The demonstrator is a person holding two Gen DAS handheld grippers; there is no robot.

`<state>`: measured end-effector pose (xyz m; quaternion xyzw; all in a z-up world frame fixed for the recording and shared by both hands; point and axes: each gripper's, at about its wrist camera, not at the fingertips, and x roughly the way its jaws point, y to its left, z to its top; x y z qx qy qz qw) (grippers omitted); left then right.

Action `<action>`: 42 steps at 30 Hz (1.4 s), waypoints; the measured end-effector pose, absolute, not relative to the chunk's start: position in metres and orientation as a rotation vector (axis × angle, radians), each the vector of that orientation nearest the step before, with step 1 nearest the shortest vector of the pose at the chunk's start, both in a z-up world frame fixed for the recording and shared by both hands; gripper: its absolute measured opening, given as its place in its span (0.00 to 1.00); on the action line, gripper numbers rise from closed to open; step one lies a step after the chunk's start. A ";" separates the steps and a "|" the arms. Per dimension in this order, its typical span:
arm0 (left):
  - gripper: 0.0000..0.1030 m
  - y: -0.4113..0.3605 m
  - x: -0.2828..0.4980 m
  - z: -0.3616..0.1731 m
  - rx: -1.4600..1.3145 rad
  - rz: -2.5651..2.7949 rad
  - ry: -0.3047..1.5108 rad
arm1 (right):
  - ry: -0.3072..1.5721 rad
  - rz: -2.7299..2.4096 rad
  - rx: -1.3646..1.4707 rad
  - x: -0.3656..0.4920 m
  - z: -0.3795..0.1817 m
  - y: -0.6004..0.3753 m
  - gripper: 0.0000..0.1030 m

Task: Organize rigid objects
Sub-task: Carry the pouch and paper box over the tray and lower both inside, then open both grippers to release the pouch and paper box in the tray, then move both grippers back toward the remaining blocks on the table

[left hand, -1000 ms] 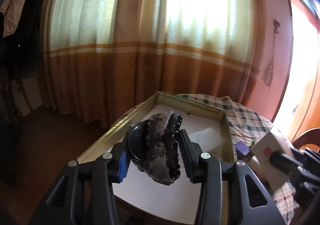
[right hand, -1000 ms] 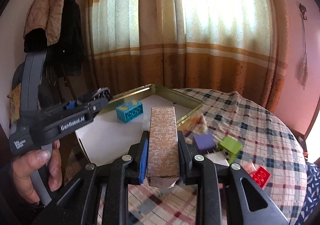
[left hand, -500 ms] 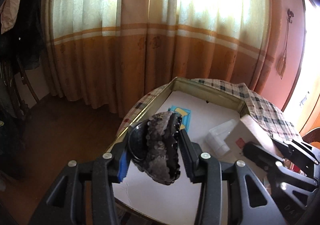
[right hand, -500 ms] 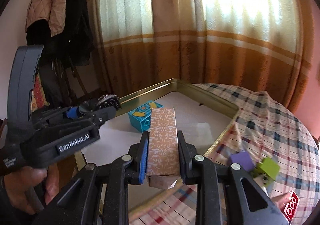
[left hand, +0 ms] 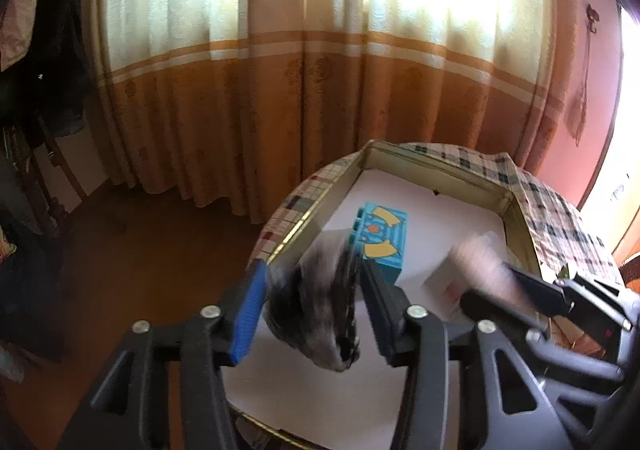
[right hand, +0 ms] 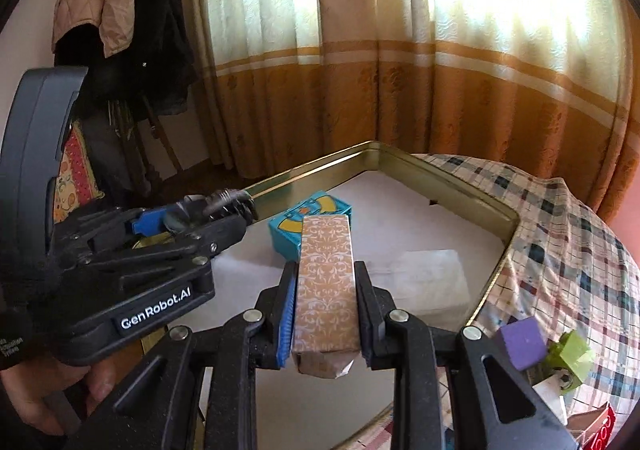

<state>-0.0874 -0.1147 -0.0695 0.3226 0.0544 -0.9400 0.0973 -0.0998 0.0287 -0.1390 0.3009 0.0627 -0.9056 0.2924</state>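
My left gripper [left hand: 310,286] holds a dark, rough grey lump with a black disc [left hand: 316,306] over the near left part of a gold-rimmed tray [left hand: 436,165] lined with white paper. The lump is blurred and the left jaw stands slightly off it. My right gripper [right hand: 326,282] is shut on a long tan patterned box [right hand: 326,274], held over the tray's near side. A teal toy block [left hand: 380,240] lies in the tray just beyond both grippers. It also shows in the right wrist view [right hand: 308,219].
A plaid cloth [right hand: 560,234] covers the round table. A purple cube [right hand: 522,340], a green block [right hand: 570,354] and a red brick [right hand: 600,434] lie on it right of the tray. Curtains [right hand: 360,49] hang behind. A coat rack [right hand: 120,29] stands at the left.
Both grippers moved further over the tray toward the teal block. The grey lump now looks blurred, and the left gripper's jaws stand wider around it than before.
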 end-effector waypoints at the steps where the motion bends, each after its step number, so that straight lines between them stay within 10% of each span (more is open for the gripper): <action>1: 0.66 -0.115 -0.085 -0.066 0.935 -2.783 0.166 | 0.157 -2.404 0.801 -0.098 -0.139 0.029 0.49; 9: 0.96 -0.116 -0.068 -0.051 0.812 -2.789 0.180 | 0.154 -2.440 0.728 -0.069 -0.131 0.041 0.67; 42: 1.00 0.020 -0.044 -0.048 0.904 -3.106 -0.031 | -0.101 -2.869 0.915 -0.045 -0.149 0.244 0.75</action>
